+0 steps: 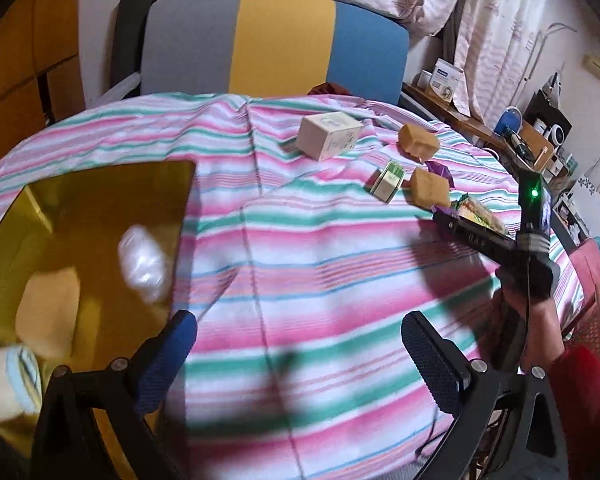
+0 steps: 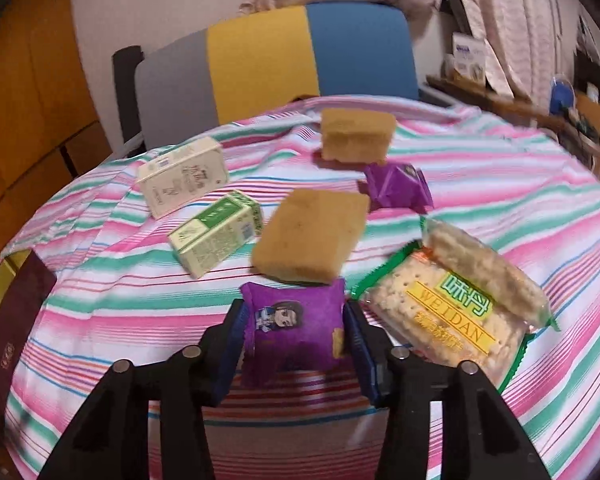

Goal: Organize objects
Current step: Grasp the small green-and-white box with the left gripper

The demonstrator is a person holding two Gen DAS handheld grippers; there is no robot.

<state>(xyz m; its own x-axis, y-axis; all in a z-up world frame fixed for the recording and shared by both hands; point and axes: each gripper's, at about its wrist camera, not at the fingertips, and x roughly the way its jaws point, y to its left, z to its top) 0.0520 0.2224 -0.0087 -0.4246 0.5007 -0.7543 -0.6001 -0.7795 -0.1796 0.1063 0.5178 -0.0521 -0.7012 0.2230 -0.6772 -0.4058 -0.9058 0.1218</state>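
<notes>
My right gripper (image 2: 294,316) is shut on a purple snack packet (image 2: 296,332), with a blue pad pressed against each side. Just past it lie a tan sponge (image 2: 312,236), a cracker pack (image 2: 456,304), a green-and-white carton (image 2: 216,236), a cream box (image 2: 184,180), a second purple packet (image 2: 396,188) and a farther sponge (image 2: 356,134). My left gripper (image 1: 298,322) hangs open over the striped cloth with nothing between its fingers. To its left a yellow tray (image 1: 92,208) holds a white wrapped item (image 1: 142,264) and a sponge (image 1: 48,312).
A striped cloth (image 1: 300,248) covers the table. A grey, yellow and blue chair back (image 1: 276,40) stands behind the far edge. A dark maroon flat thing (image 2: 12,340) lies by the tray. A cluttered shelf (image 1: 520,136) runs along the right.
</notes>
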